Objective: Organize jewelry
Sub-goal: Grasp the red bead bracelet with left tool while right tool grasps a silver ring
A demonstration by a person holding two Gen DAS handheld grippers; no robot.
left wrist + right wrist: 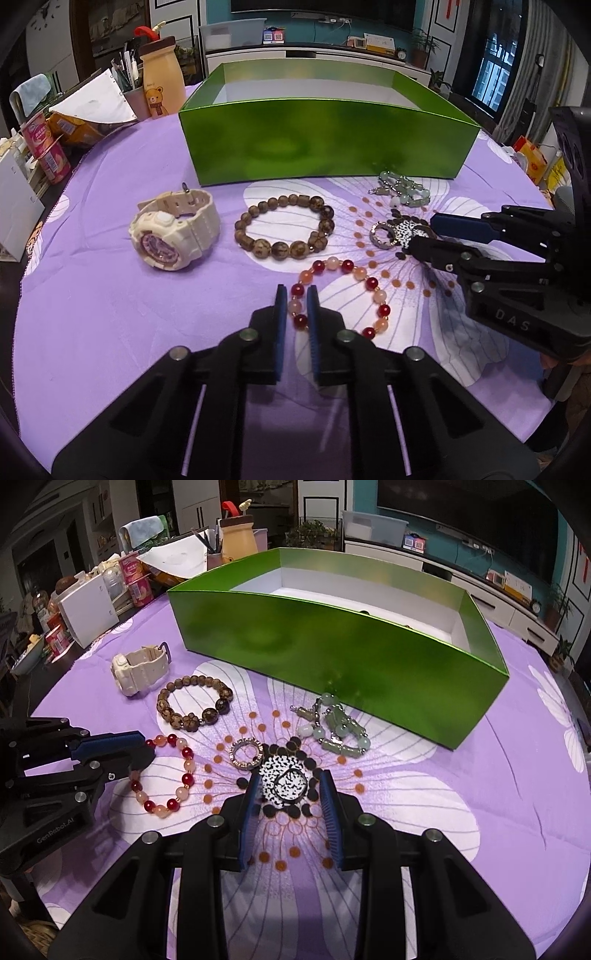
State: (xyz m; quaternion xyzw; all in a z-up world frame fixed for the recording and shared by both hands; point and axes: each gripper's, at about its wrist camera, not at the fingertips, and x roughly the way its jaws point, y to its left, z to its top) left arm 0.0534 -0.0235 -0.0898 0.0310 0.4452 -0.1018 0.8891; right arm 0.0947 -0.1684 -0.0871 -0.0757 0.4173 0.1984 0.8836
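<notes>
Straddling the near arc of the red and peach bead bracelet [341,291], the left claw [296,295] has its blue pads narrowly parted with a few beads between them, though whether they press the beads or merely flank them cannot be told; the right claw [291,794] is spread wider around the black and white speckled pendant [284,781], its pads just beside the piece and apparently not yet touching; both seem at the grasping step, and the next move likely calls for squeezing shut, then lifting over the wall of the box; beyond lie the small sparkly ring [245,755], the brown wooden bead bracelet [284,230], the cream watch [173,230] and the tangled pale green bead strand [338,725], all on the purple flowered cloth of the counter [110,314]; farthest stands the green box [325,142], open-topped; its near wall hides most of the white floor, so what it holds is unclear, and the pendant's dark fringe blends with the printed dots.
</notes>
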